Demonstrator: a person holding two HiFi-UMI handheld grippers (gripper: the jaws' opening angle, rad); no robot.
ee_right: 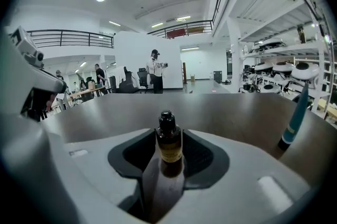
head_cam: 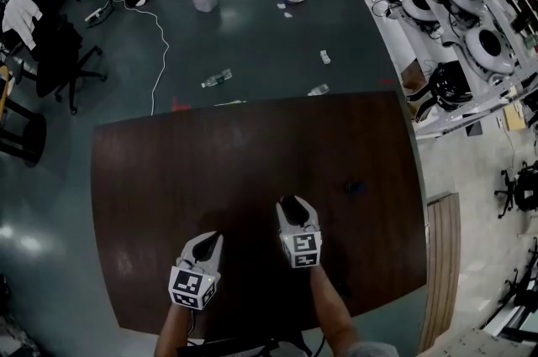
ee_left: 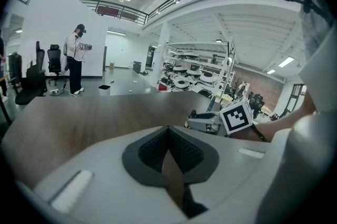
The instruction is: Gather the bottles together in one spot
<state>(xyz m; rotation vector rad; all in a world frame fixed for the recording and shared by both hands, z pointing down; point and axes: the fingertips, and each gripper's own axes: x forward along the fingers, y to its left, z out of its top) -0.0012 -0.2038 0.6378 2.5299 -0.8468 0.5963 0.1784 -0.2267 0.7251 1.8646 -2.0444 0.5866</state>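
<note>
Because the small amber glass bottle with a black cap (ee_right: 169, 139) stands upright on the dark brown wooden table (head_cam: 168, 179) right between the tips of the right tongs (head_cam: 293, 206), its long axis is vertical and crosses the line the tongs point along. The jaws stand apart on either side of it, and the pads do not seem to press it, so I judge it set down rather than held. Any withdrawal would have to run straight back along the jaws, or a pad could tip it.

A slender teal bottle (ee_right: 293, 120) lies further out and to the right of these tongs, well apart from the amber one. The right hand is clearly the nearer to it.

The left tongs (head_cam: 214, 239) hang closed and empty, their pads meeting at the tip.

In the head view the amber bottle is only a dark patch between the jaws, while the right gripper view shows its cap, its label and that it is upright. The left gripper view shows neither bottle.
</note>
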